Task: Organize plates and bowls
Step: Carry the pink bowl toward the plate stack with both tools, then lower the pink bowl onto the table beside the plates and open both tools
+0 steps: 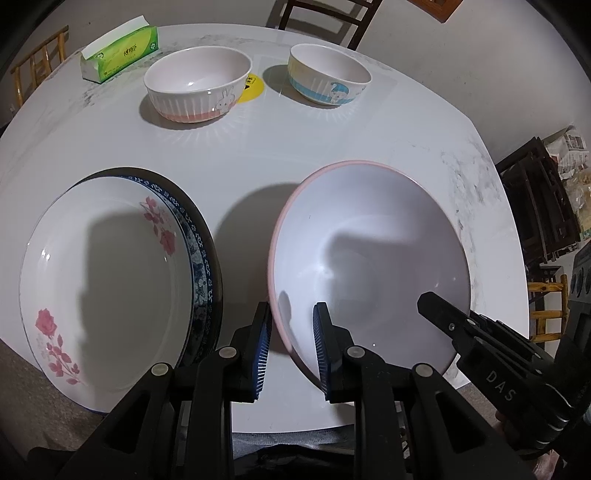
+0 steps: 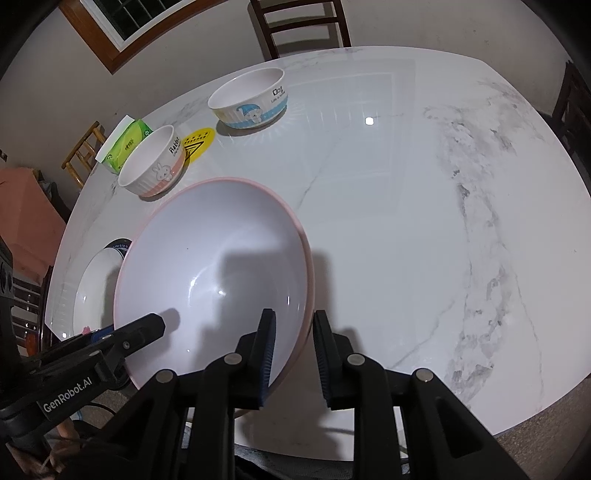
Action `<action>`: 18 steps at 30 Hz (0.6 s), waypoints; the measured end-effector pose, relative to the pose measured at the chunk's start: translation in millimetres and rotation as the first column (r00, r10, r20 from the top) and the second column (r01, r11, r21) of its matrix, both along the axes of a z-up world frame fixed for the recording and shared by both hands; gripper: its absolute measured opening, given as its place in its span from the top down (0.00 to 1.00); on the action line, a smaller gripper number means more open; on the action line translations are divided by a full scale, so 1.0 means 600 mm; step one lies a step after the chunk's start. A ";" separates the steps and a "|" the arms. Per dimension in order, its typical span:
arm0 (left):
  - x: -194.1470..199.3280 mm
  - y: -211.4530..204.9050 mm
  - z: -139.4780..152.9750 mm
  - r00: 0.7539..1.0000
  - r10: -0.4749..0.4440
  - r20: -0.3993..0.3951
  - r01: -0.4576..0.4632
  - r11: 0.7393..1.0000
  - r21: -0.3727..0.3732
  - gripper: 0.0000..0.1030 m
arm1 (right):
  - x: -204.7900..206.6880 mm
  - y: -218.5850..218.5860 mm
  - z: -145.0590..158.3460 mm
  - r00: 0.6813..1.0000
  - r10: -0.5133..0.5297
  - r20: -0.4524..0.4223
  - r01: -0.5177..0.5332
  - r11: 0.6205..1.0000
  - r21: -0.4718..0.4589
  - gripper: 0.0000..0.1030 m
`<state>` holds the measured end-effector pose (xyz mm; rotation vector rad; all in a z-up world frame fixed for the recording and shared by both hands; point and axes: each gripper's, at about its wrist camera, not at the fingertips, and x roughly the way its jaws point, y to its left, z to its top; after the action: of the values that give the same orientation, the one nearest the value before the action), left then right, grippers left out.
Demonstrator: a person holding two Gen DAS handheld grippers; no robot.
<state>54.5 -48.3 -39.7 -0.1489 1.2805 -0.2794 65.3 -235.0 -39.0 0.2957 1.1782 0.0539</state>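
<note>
A large pink-rimmed white bowl (image 1: pixel 369 258) sits near the table's front edge; it also shows in the right wrist view (image 2: pixel 214 273). My left gripper (image 1: pixel 291 350) straddles its left rim, jaws open with a gap to the rim. My right gripper (image 2: pixel 293 358) straddles its right rim, jaws open. A white rose plate (image 1: pixel 107 288) lies stacked on a blue-patterned plate (image 1: pixel 201 258) to the left. A pink rabbit bowl (image 1: pixel 197 85) and a blue bowl (image 1: pixel 328 74) stand at the back.
A green tissue pack (image 1: pixel 120 50) lies at the back left of the white marble table (image 2: pixel 406 221). A yellow sticker (image 1: pixel 253 88) sits between the small bowls. Wooden chairs (image 2: pixel 299 26) stand around the table.
</note>
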 end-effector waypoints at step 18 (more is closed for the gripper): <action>0.002 0.013 0.015 0.999 0.013 0.036 -0.014 1.000 0.010 0.68 | 0.001 -0.007 0.018 0.999 -0.027 0.042 0.028 0.999 -0.027 0.69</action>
<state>55.9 -40.7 -30.5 -0.1430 1.2443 -0.2627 65.7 -239.5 -28.3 0.2858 1.1329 0.0197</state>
